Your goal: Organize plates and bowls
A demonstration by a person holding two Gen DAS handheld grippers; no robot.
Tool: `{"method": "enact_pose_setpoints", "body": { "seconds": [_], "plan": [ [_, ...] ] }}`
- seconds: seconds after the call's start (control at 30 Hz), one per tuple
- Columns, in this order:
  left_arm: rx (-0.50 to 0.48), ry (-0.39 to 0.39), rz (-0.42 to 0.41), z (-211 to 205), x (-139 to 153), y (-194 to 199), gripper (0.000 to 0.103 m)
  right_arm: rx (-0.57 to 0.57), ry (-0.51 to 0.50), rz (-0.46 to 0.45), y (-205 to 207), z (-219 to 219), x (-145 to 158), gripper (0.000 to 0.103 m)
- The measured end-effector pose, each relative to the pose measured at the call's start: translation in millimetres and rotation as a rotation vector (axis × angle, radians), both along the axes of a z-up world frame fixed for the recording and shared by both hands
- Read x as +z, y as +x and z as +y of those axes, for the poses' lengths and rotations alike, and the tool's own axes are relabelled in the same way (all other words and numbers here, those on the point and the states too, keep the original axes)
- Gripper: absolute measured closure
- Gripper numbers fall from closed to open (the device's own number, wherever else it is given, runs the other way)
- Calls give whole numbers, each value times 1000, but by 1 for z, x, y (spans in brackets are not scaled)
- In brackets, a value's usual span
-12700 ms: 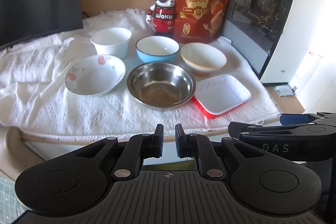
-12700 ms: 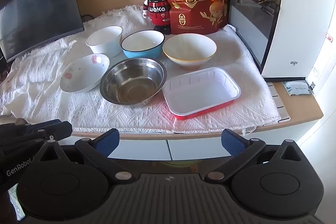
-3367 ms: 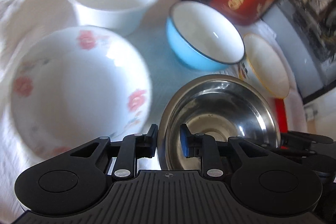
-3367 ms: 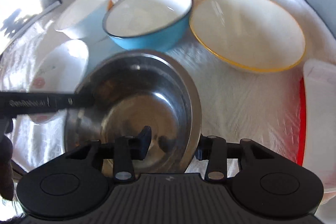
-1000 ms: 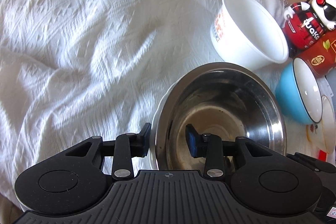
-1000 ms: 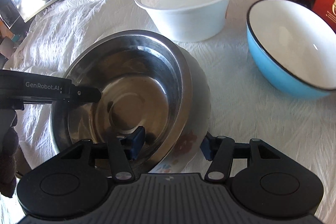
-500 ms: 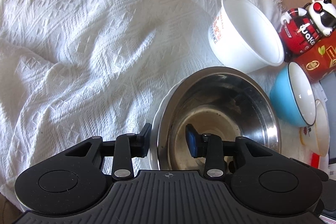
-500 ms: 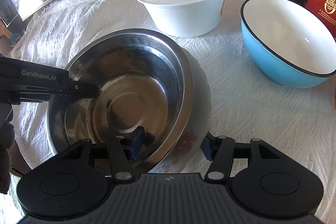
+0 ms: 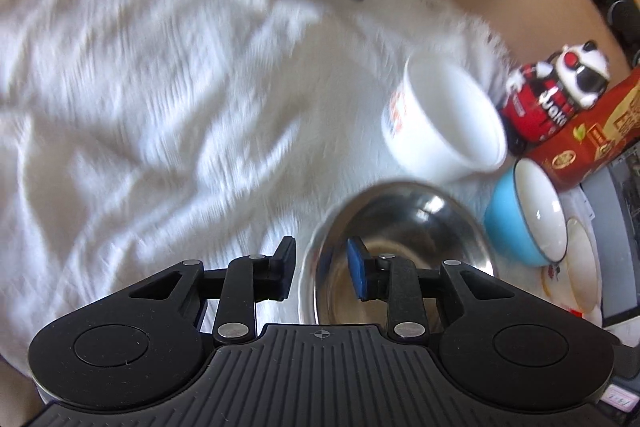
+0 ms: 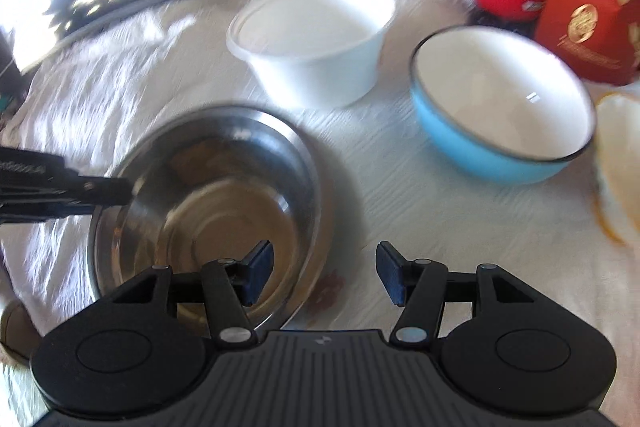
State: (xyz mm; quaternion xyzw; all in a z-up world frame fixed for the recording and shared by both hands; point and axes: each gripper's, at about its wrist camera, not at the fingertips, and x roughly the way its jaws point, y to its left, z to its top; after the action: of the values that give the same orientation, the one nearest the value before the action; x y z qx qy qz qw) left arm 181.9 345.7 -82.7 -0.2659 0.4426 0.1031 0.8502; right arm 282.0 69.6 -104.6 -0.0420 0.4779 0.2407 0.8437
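Steel bowl nested, three to go

Steel bowl (image 10: 208, 211) sits in the floral plate (image 10: 328, 291), straddled at opposite rims by our jaws. White bowl (image 10: 316, 43), blue bowl (image 10: 500, 107) and cream bowl (image 10: 620, 163) lie loose ahead. Left gripper (image 9: 320, 269) and right gripper (image 10: 324, 277) stand apart, gripping nothing.

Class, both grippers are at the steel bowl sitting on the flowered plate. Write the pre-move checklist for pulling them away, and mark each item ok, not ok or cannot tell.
1. left gripper open, fingers astride the steel bowl rim: ok.
2. right gripper open, fingers spread: ok.
3. Steel bowl resting inside the flowered plate: ok, the plate's edge shows beside it.
4. Bowl centred on the plate: cannot tell, most of the plate is hidden.
5. Blue bowl and white bowl clear of the stack: ok.
6. Pads fully off the rim: cannot tell, the frames are blurred.
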Motion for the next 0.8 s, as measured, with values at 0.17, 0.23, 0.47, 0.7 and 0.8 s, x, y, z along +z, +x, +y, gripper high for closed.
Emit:
{"method": "enact_pose_setpoints", "body": {
  "seconds": [0.17, 0.23, 0.47, 0.7, 0.8],
  "plan": [
    [-47, 47, -121, -7, 33, 1, 72, -121, 30, -117, -8, -29, 26, 40],
    [-81, 47, -166, -13, 42, 3, 72, -185, 42, -176, -13, -45, 36, 39],
    [-236, -42, -243, -52, 42, 28, 72, -402, -37, -249, -25, -112, 59, 37],
    [-378, -113, -175, -131, 24, 48, 72, -461, -174, -212, -30, -187, 53, 29],
    [-416, -144, -121, -170, 13, 65, 72, -457, -228, -187, -24, -212, 40, 26]
  ]
}}
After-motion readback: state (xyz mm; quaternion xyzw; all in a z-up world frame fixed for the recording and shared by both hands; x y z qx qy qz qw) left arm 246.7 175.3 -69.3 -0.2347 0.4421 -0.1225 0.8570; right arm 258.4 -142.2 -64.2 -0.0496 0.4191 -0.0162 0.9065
